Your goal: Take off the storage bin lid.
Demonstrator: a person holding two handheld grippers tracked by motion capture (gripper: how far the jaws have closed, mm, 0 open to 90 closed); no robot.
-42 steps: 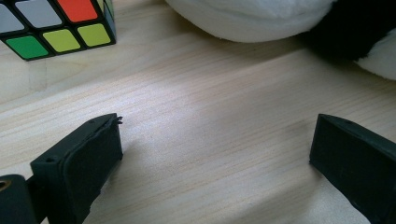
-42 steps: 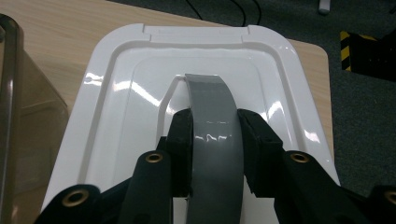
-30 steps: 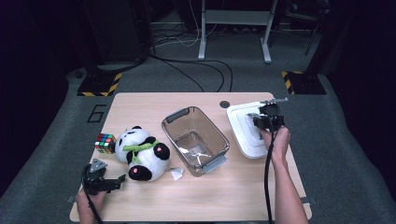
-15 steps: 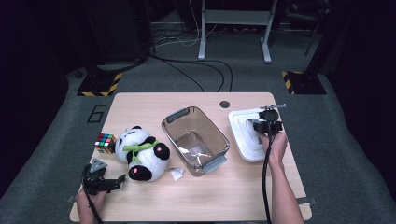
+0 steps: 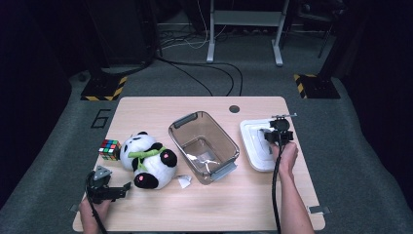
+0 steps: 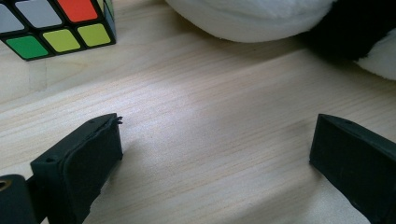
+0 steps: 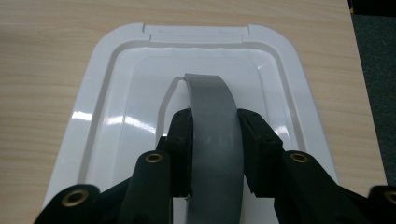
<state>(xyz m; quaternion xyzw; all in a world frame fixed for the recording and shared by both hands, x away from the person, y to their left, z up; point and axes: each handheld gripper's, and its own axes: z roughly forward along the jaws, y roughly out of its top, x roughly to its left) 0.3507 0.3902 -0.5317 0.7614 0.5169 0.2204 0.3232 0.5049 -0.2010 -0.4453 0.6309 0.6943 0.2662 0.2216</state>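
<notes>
Right gripper (image 7: 214,140): held over the white lid (image 5: 254,141) at right of centre in the high view, forearm extended from the lower edge, jaws clamped on the lid's grey handle (image 7: 212,116). Left gripper (image 5: 104,187): rested at lower left beside the panda (image 5: 146,158), jaws parted on nothing.

The high view looks forward and down on the whole desk (image 5: 204,204) from afar. The left tool view skims the desktop up close, cube (image 6: 56,23) at upper left; the cube (image 5: 110,149) also shows left of centre from above. The right tool view looks down close on the lid (image 7: 116,116), which sits right of centre in the high view (image 5: 253,146).
</notes>
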